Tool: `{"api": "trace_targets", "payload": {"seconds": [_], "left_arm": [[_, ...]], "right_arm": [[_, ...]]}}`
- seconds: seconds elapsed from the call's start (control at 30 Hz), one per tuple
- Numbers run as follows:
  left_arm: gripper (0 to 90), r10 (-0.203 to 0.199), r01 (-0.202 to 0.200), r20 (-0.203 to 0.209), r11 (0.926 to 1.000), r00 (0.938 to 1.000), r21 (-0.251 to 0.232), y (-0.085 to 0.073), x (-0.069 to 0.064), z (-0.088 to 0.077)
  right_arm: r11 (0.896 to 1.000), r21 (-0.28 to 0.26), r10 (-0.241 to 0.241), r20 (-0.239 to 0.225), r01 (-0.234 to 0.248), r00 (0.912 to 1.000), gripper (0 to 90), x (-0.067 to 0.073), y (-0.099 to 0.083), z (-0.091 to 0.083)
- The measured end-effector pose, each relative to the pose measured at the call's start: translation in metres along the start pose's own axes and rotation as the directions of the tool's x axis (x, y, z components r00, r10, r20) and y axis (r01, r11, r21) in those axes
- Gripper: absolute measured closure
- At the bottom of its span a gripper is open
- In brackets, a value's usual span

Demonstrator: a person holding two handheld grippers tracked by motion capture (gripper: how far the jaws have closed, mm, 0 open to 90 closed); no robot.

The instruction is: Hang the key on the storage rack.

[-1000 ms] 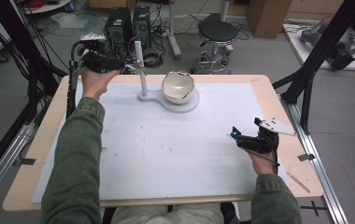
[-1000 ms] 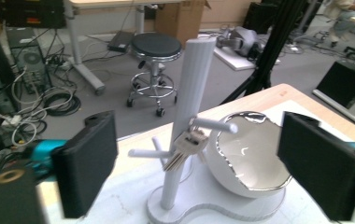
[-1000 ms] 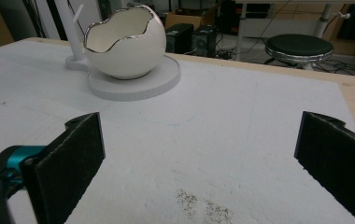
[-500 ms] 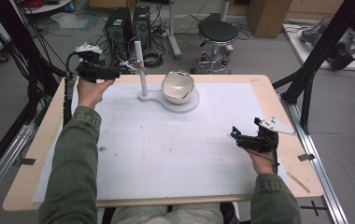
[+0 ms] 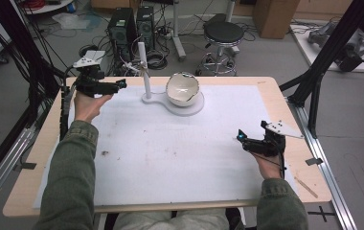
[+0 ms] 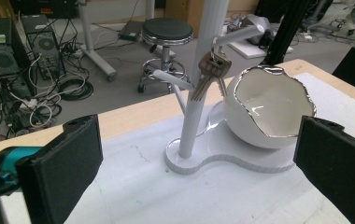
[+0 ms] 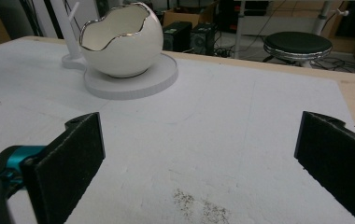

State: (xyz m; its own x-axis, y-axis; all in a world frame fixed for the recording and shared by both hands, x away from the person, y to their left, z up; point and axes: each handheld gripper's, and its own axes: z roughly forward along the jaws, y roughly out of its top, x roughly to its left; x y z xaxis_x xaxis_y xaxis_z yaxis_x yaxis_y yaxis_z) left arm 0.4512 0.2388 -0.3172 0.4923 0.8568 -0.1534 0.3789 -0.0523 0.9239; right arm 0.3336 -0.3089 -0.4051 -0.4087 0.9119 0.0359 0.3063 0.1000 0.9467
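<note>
Left gripper (image 5: 119, 85): jaws spread wide, empty, facing keys (image 6: 211, 70) on stand (image 6: 199, 88) | right gripper (image 5: 241, 137): jaws spread, empty | eggshell bowl (image 6: 271, 109): empty.

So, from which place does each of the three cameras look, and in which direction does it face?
High view: above the person's side, looking forward and down on the table; both sleeves, left gripper and right gripper show.
Left gripper view: rides the left gripper, faces the key stand with hanging keys; own open jaws show.
Right gripper view: rides the right gripper, faces across the mat to the egg-shaped bowl; own open jaws show.
Shared: all views show bowl and stand.
</note>
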Motion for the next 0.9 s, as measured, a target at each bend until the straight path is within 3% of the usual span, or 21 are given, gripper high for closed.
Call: {"api": "trace_targets", "payload": {"seconds": [0.4, 0.9], "left_arm": [[1.7, 0.019, -0.019, 0.001, 0.9998, 0.9998, 0.009, -0.019, 0.001, -0.021], [1.7, -0.005, 0.005, -0.008, 0.9998, 1.0, 0.019, -0.045, 0.007, -0.038]], "right_arm": [[1.0, 0.002, -0.003, -0.002, 0.003, 1.0, 0.6, 0.0, 0.0, 0.001], [1.0, 0.008, 0.0, 0.0, 0.0, 1.0, 0.6, 0.001, 0.0, 0.001]]}}
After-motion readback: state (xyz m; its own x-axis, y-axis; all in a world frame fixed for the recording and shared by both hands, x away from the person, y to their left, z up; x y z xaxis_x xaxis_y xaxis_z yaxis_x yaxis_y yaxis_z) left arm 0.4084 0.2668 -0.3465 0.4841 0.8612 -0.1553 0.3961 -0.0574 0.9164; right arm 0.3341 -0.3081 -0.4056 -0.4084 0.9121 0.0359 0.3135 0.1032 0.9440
